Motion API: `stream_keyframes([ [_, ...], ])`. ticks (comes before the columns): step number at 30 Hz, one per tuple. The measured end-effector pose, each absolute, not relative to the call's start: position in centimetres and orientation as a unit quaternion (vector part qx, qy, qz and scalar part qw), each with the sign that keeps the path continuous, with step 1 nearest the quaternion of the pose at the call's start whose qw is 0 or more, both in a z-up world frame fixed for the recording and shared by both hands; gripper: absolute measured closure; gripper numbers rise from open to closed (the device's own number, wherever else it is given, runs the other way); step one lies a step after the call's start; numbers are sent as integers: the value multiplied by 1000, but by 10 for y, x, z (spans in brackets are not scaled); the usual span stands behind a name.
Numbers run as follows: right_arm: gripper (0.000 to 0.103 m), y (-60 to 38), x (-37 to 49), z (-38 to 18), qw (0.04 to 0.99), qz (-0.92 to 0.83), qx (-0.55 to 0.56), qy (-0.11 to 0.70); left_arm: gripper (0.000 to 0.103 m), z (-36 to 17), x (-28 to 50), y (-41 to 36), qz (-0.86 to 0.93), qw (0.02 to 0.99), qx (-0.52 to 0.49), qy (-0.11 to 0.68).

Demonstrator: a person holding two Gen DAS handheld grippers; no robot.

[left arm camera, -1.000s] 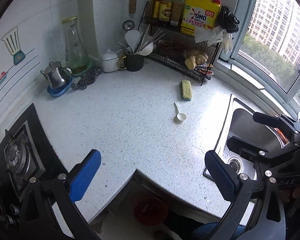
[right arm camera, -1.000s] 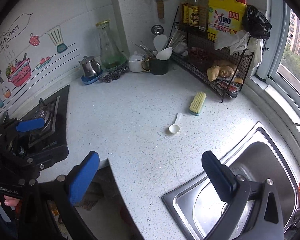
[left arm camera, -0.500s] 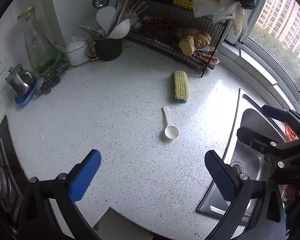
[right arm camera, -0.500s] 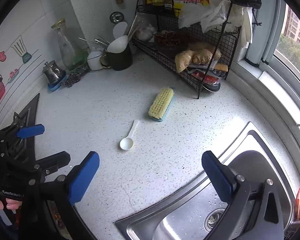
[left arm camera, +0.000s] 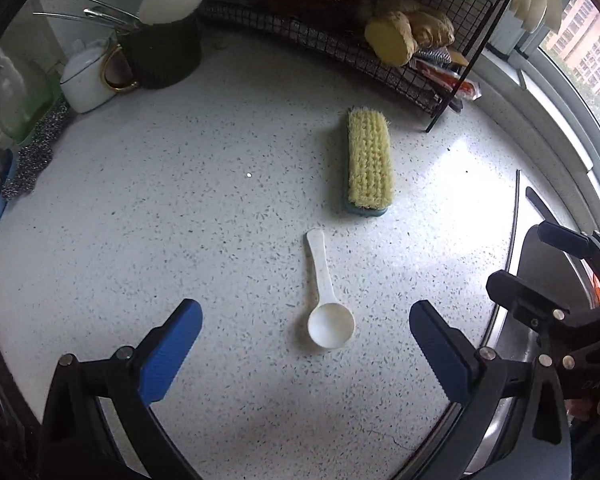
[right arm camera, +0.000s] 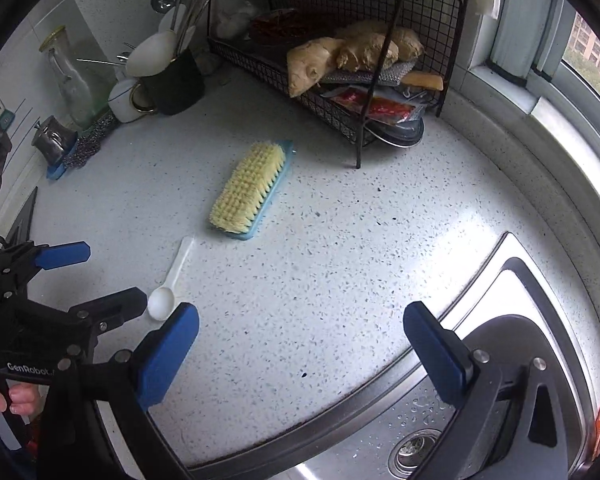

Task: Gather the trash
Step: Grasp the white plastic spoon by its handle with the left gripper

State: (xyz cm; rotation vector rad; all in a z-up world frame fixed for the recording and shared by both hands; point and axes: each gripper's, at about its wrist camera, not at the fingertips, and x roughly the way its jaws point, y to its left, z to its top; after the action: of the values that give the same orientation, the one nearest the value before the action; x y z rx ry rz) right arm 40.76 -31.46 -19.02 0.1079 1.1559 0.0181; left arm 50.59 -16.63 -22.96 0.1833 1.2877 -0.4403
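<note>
A small white plastic spoon lies on the speckled white counter, bowl toward me. My left gripper is open and empty, its blue fingers either side of the spoon's bowl, above the counter. The spoon also shows in the right wrist view, beside the left gripper. My right gripper is open and empty over the counter's edge by the sink. It also shows at the right of the left wrist view.
A yellow-bristled scrub brush lies just beyond the spoon. A black wire rack holds ginger and packets at the back. A dark utensil cup, white pot, glass carafe and steel scourer stand at the back left.
Both grippers have moved forward and down toward the counter. The spoon now sits between the left gripper's fingers. The stove and floor have left the left view.
</note>
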Motion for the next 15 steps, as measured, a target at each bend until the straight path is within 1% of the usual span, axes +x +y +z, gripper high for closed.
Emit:
stream_keyframes([
  [7, 1, -338, 412, -212, 822, -7, 76, 564, 2, -260, 518, -181, -211, 753, 96, 616],
  [9, 1, -341, 413, -214, 820, -9, 79, 567, 11, -265, 520, -183, -209, 748, 99, 622],
  [11, 1, -343, 413, -217, 818, -9, 79, 570, 17, -269, 522, -184, -207, 743, 99, 628],
  [13, 1, -343, 413, -217, 818, -9, 79, 570, 18, -268, 522, -184, -208, 745, 101, 625],
  [15, 1, -343, 415, -218, 814, 1, 86, 574, 28, -268, 522, -188, -202, 746, 114, 624],
])
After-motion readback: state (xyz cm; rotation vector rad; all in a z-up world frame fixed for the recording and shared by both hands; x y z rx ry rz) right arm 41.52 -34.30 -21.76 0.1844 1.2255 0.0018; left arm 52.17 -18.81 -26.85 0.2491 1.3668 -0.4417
